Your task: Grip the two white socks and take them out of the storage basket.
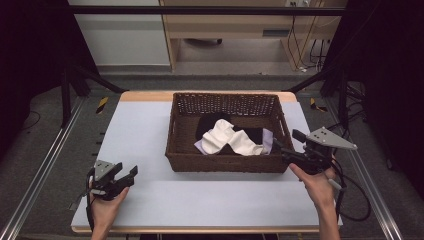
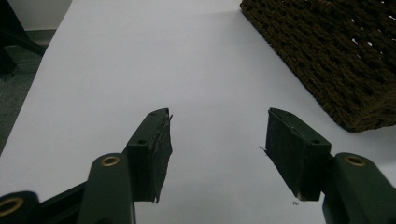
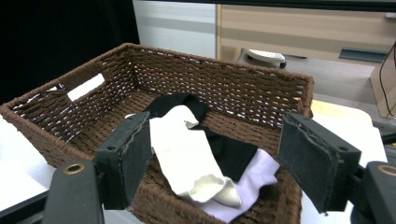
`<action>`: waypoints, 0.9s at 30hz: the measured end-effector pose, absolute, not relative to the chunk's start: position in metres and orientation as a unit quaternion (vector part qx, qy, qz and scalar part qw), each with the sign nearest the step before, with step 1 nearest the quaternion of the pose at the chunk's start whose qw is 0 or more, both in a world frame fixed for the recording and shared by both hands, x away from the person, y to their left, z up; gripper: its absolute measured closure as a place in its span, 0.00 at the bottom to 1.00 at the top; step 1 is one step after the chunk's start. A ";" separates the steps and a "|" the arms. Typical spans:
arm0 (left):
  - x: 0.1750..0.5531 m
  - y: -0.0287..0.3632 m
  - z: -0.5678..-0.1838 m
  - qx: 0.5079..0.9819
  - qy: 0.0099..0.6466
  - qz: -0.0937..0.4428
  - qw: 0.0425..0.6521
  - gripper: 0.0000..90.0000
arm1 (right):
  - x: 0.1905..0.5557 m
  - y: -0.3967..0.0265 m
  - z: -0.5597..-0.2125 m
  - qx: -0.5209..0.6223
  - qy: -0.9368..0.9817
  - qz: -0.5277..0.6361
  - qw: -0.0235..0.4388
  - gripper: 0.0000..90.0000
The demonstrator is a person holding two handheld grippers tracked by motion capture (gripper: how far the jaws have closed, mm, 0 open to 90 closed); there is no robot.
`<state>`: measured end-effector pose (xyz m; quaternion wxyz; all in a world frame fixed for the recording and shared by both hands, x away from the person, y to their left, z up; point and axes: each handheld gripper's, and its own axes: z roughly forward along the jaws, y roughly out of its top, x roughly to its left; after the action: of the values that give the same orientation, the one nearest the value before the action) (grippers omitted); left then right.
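Nearest, left gripper [image 1: 131, 173] sits low over the pale worktop [image 1: 145, 130] at its front left corner, held in the left hand [image 1: 106, 204]. Jaws stand wide apart with nothing between them; bare worktop shows in the gap. Right gripper [image 1: 281, 148] is held in the right hand [image 1: 316, 182] at the front right corner of the basket [image 1: 222, 162], jaws pointing toward its inside. Jaws parted, nothing gripped. Beyond them, the brown wicker basket stands mid-worktop. Inside it lies a heap of cloths: a white sock [image 3: 187, 154] on top, draped across a black cloth [image 3: 229, 151], with a lilac cloth [image 3: 254, 179] underneath at the near right corner. Far side: floor, and a wooden desk [image 1: 250, 27] behind.
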<state>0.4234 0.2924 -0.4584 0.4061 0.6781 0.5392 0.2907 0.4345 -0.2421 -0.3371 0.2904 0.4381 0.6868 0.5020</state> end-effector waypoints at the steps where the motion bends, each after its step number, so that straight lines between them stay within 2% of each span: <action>1: 0.423 0.292 -0.458 0.678 0.539 0.291 0.406 0.43 | 0.435 -0.242 -0.337 0.438 0.687 0.502 0.290 0.28; 14: 0.424 0.294 -0.460 0.680 0.540 0.291 0.402 0.43 | 0.477 -0.214 -0.324 0.423 0.704 0.502 0.271 0.26; 27: 0.425 0.295 -0.460 0.678 0.543 0.290 0.402 0.43 | 0.520 -0.195 -0.310 0.405 0.712 0.491 0.295 0.27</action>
<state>0.4250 0.2954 -0.4605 0.4016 0.6784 0.5428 0.2895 0.5197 -0.1954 -0.3100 0.2949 0.4051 0.7124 0.4913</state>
